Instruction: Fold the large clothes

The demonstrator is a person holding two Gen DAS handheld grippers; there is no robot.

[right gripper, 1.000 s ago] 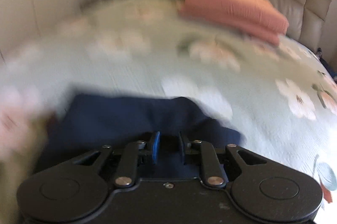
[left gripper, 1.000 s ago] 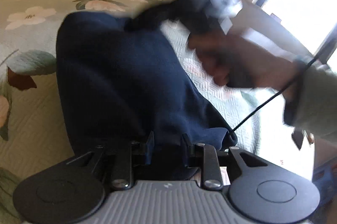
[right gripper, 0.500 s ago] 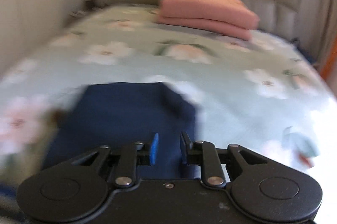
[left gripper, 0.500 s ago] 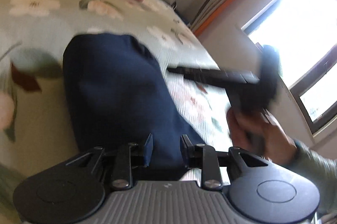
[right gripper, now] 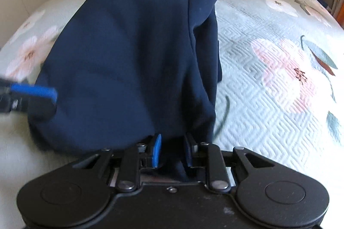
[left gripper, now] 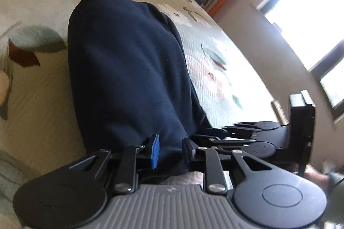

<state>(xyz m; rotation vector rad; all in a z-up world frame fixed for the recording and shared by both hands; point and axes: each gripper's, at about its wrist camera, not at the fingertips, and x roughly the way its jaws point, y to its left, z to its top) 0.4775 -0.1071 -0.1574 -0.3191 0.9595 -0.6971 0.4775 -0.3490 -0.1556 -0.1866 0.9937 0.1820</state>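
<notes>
Floral bedspread [right gripper: 268, 39] under a half-folded navy garment [right gripper: 133, 52]: your left gripper [left gripper: 169, 150] and right gripper [right gripper: 173, 150] each pinch its near hem, jaws narrow. Next, probably, carry that hem evenly toward the far edge.

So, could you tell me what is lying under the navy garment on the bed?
The navy garment rests on the floral quilt, which shows all around it. Whatever lies directly beneath is covered; its own lower folded layers are hidden too, apart from an edge on the right.
</notes>
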